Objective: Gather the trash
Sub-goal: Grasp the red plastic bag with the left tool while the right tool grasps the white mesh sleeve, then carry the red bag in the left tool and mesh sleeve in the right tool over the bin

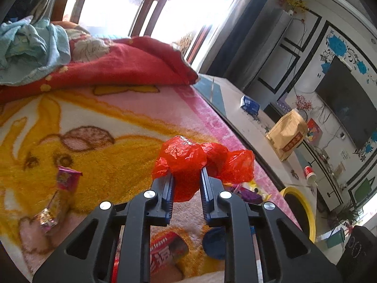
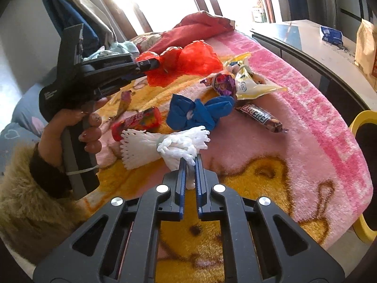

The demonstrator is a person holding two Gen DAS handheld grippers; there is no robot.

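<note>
Blanket-covered bed [image 2: 306, 127]: left gripper [image 1: 187, 172] pinches red bag [image 1: 188, 158]; right gripper [image 2: 191, 159] pinches foam net [image 2: 165, 146].

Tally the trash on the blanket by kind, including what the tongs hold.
Plastic bags: 2 (red bag, blue bag)
Foam nets: 1 (white foam net)
Snack wrappers: 5 (yellow wrapper, purple wrapper, brown bar wrapper, red wrapper, pink wrapper)
Total: 8

On the blanket [image 2: 294, 146], the foam net [image 2: 165, 146] lies before the right claw [image 2: 190, 159], the knotted bag [image 2: 200, 113] behind it, the chocolate bar [image 2: 261, 118] to the right.
</note>
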